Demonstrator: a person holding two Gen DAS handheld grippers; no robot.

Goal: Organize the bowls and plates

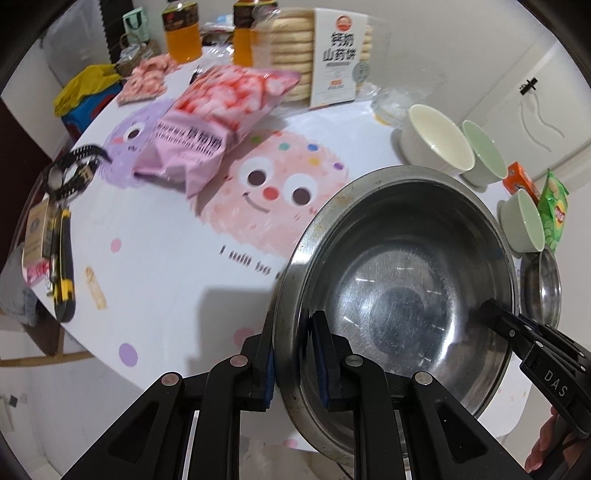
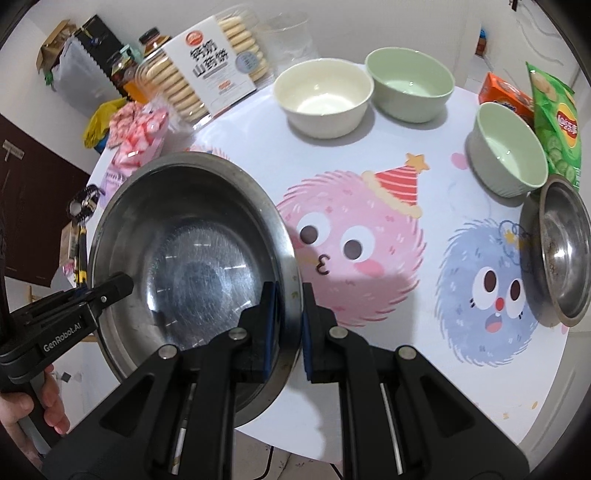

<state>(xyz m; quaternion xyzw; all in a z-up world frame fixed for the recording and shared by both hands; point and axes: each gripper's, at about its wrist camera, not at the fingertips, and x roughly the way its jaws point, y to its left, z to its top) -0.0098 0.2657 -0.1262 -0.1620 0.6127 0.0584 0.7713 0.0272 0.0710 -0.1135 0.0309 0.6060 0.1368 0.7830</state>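
A large steel basin [image 1: 399, 280] is held above the table's near edge by both grippers. My left gripper [image 1: 293, 358] is shut on its left rim. My right gripper [image 2: 290, 321] is shut on its right rim; the basin shows in the right wrist view [image 2: 184, 240] too. The right gripper's fingers [image 1: 495, 314] reach over the basin's far rim in the left view. A cream bowl [image 2: 323, 99], a green bowl [image 2: 412, 83], a second green bowl [image 2: 508, 147] and a small steel bowl [image 2: 565, 247] stand on the table.
The cartoon-print table [image 2: 369, 177] also carries a biscuit box [image 2: 214, 70], a pink snack bag [image 1: 221, 110], drink bottles [image 1: 181, 33], a chips bag [image 2: 557, 118], an orange box [image 2: 506, 94], and a utility knife [image 1: 62, 266] at the left edge.
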